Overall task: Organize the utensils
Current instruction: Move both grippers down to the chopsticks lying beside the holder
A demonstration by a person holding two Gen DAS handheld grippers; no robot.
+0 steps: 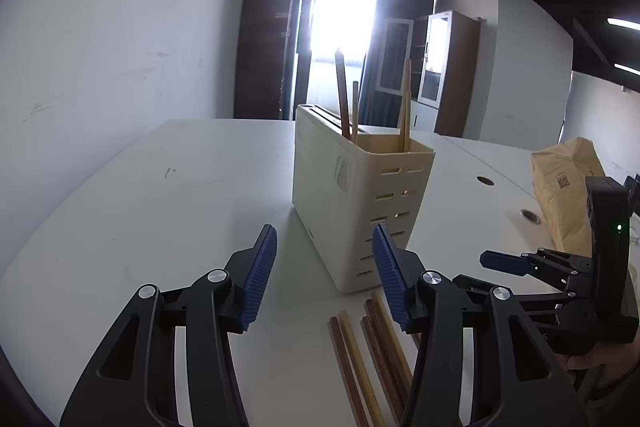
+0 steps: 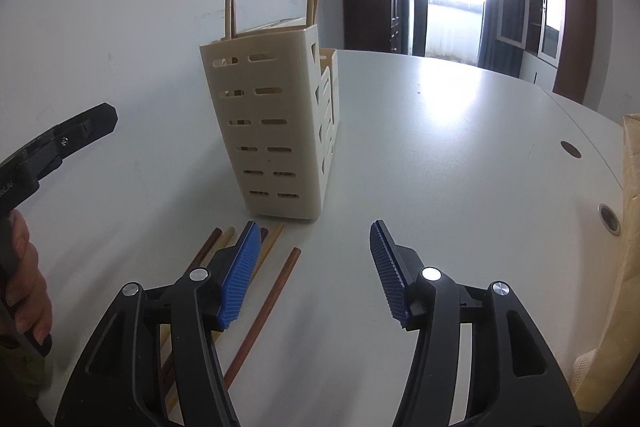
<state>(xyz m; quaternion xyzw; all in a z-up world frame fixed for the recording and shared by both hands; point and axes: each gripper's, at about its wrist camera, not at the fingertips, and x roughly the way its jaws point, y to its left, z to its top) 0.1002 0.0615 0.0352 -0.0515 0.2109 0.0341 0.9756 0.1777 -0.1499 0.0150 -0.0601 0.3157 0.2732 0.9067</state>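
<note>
A cream slotted utensil holder (image 1: 360, 199) stands upright on the white table, with several chopsticks (image 1: 348, 99) standing in it. It also shows in the right wrist view (image 2: 276, 131). Several loose brown and tan chopsticks (image 1: 368, 351) lie on the table in front of the holder, also in the right wrist view (image 2: 264, 303). My left gripper (image 1: 324, 267) is open and empty, just short of the holder. My right gripper (image 2: 312, 267) is open and empty, above the chopsticks' right side; it also shows at the right of the left wrist view (image 1: 516, 263).
A brown paper bag (image 1: 568, 195) stands at the right on the table (image 1: 160, 207), also in the right wrist view (image 2: 628, 247). Round cable holes (image 2: 570, 149) sit in the table top. A white wall is at the left, cabinets and a bright doorway behind.
</note>
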